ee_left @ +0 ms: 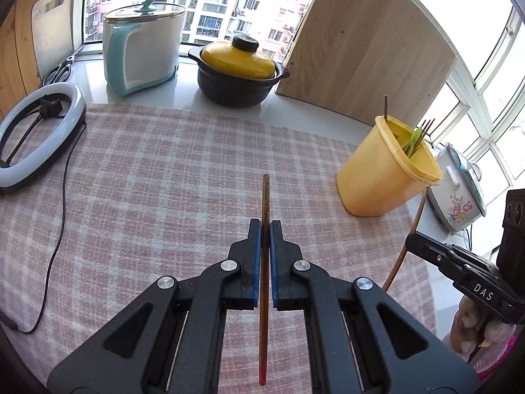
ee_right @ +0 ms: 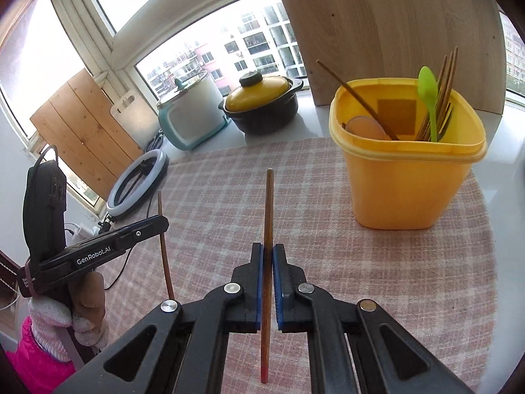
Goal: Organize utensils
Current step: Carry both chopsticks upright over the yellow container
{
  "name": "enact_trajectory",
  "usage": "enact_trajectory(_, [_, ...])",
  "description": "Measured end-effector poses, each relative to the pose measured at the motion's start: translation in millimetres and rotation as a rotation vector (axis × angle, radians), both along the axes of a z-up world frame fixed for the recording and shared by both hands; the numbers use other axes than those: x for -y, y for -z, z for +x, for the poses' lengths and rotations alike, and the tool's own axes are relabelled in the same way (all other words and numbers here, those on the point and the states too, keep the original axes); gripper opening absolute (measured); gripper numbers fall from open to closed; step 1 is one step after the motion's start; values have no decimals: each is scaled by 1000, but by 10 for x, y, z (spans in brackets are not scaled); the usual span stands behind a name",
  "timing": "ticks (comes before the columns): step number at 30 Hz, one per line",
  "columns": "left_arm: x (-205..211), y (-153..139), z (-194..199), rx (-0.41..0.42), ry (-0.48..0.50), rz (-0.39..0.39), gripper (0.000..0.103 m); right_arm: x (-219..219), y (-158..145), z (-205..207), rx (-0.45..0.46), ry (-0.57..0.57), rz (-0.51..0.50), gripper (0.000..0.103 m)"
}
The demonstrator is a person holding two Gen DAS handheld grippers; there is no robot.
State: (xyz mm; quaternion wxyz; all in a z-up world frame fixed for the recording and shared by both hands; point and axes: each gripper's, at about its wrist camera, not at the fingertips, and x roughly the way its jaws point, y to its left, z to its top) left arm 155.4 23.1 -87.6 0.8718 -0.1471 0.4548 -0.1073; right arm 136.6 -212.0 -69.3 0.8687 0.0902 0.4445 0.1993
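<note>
Left gripper [ee_left: 265,226] pinches chopstick [ee_left: 264,295] lengthwise, tip forward. Right gripper [ee_right: 268,249] pinches second chopstick [ee_right: 268,216] likewise, near bin [ee_right: 403,184].

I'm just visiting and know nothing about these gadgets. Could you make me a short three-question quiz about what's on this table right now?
1. True or false: each tool, the left tool and the right tool, is clamped on a chopstick.
2. Which colour is the spoon standing in the yellow container? A) red B) green C) blue
3. Fill in: the black pot by the window has a ____ lid.

Key: 1 true, the left chopstick and the right chopstick each sit between shut pads; 2 B; 3 yellow.
</note>
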Motion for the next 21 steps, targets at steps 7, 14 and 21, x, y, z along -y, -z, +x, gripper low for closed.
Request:
enact_trajectory(7, [148, -280, -103, 80, 44, 7, 3, 155, -212, -189, 88, 14, 26, 3])
enact_trajectory(14, [258, -537, -128, 137, 65, -33, 3, 324, -437, -306, 161, 49, 52, 3])
enact_trajectory(21, [371, -736, -16, 198, 71, -83, 3, 556, -720, -330, 222, 94, 81, 3])
